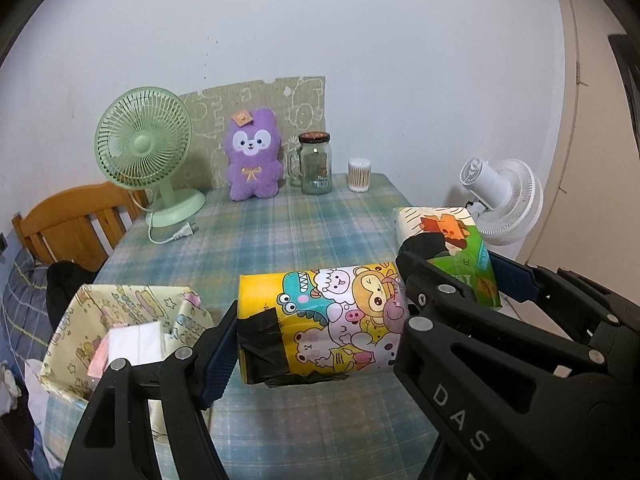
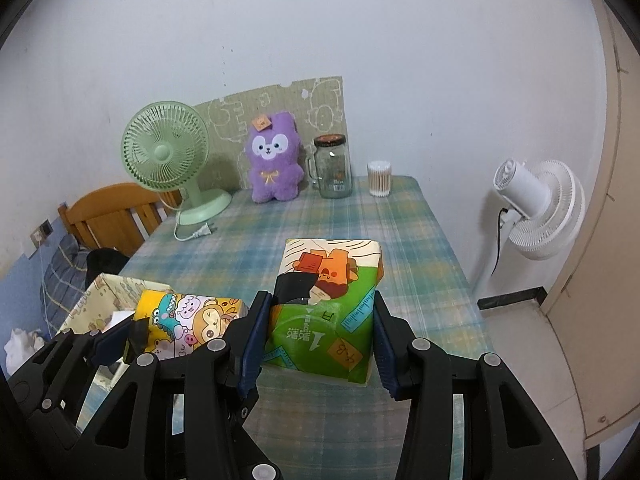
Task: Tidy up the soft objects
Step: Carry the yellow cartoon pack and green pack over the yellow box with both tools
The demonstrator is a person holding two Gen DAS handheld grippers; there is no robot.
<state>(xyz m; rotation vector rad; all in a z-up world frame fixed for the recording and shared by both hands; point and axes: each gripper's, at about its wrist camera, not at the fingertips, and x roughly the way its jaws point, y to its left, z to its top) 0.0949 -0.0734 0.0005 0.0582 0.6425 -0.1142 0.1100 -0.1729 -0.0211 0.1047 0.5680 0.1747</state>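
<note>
My left gripper (image 1: pixel 316 332) is shut on a yellow tissue pack (image 1: pixel 320 324) printed with cartoon animals, held above the checked tablecloth (image 1: pixel 280 232). My right gripper (image 2: pixel 320 328) is shut on a green tissue pack (image 2: pixel 324 308) with an orange cartoon figure, also lifted off the table. In the left wrist view the green tissue pack (image 1: pixel 452 248) and the right gripper sit to the right of the yellow one. In the right wrist view the yellow tissue pack (image 2: pixel 188 320) is at the left. A purple plush bunny (image 1: pixel 252 156) leans against the back wall.
A pale patterned open box (image 1: pixel 120 320) holding white tissues stands at the table's front left corner. A green desk fan (image 1: pixel 144 148), a glass jar (image 1: pixel 316 164) and a cotton-swab tub (image 1: pixel 359 175) line the back. A white fan (image 2: pixel 540 208) stands right of the table; a wooden chair (image 1: pixel 76 224) is left.
</note>
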